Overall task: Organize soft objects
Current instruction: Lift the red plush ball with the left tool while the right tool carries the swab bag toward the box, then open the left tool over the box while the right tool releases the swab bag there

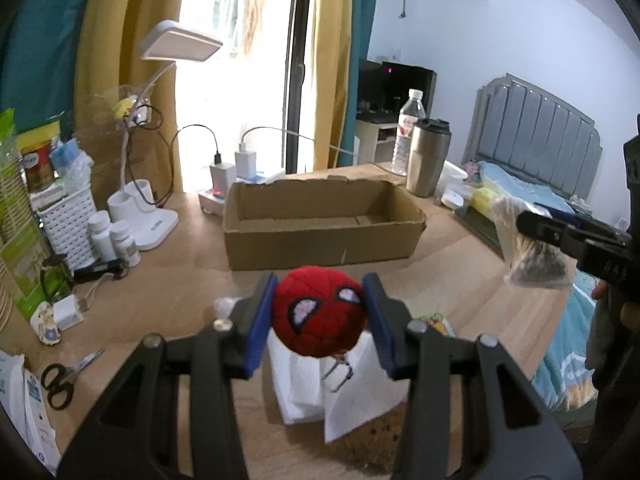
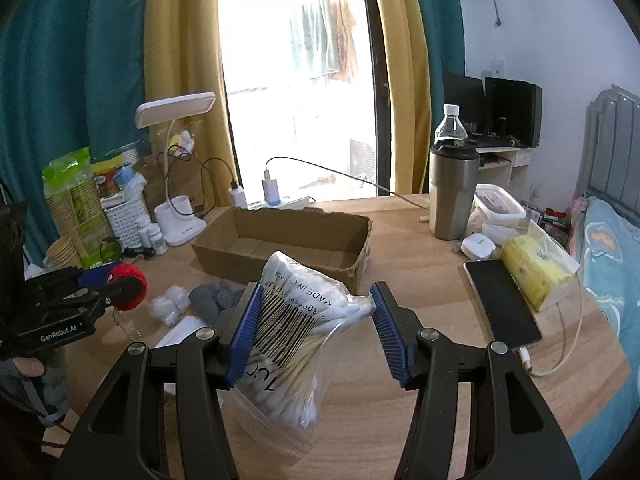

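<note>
Left tool [image 1: 320, 312] clamps a red plush [image 1: 319, 312]; right tool [image 2: 316, 332] clamps a swab bag [image 2: 296, 328], whose barcode only the right view shows.

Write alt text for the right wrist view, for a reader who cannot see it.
The right gripper holds a clear bag of cotton swabs above a wooden desk, with an empty cardboard box just beyond it. At far left, the left gripper holds a red plush ball. A steel tumbler, phone and yellow tissue pack sit to the right.
</note>
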The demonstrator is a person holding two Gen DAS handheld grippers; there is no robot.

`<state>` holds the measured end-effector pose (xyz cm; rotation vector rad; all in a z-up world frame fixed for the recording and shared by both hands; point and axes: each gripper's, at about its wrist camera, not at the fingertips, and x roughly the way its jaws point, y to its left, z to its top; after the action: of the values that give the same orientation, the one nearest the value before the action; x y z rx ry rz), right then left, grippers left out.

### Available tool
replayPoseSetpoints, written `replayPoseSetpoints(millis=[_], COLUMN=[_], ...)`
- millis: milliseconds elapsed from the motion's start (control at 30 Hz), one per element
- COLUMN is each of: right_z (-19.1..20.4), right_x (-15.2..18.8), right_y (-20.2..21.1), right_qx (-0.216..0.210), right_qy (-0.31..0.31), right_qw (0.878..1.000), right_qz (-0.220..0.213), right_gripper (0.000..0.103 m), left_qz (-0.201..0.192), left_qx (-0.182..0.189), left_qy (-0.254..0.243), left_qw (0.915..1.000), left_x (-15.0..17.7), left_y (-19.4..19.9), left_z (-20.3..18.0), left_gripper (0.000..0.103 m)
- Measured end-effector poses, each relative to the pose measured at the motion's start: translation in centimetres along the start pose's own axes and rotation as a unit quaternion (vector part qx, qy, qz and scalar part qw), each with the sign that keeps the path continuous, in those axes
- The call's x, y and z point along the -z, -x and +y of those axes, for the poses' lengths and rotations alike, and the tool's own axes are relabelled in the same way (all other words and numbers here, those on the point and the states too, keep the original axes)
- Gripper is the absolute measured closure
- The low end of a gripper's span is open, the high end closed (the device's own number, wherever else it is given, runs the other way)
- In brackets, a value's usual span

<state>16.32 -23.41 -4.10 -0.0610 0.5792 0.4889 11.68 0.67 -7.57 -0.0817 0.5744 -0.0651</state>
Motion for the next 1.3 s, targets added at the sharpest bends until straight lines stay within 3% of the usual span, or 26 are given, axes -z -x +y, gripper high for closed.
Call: replayPoseSetpoints(millis=[600,1300], right_z=[-1.5,-3.2], right_x=[-5.9,-9.2], right_y=[-6.2,-12.6], right_qx=[-0.026,-0.030], right_qy=[0.009,0.011], right_qw=[1.000,0.999], right_qz=[0.015,0.031], right_gripper=[0.045,0.045], left_qz=[-0.019,-0.019], left_qx=[0.014,0.048], left_qy=[-0.009,-0.023], left_qw=[0.9997,0.9984], left_x=[-7.1,-11.2], left_y=[-4.2,-11.2], left_z=[0.1,-0.2], left_gripper=[0.058,0.058])
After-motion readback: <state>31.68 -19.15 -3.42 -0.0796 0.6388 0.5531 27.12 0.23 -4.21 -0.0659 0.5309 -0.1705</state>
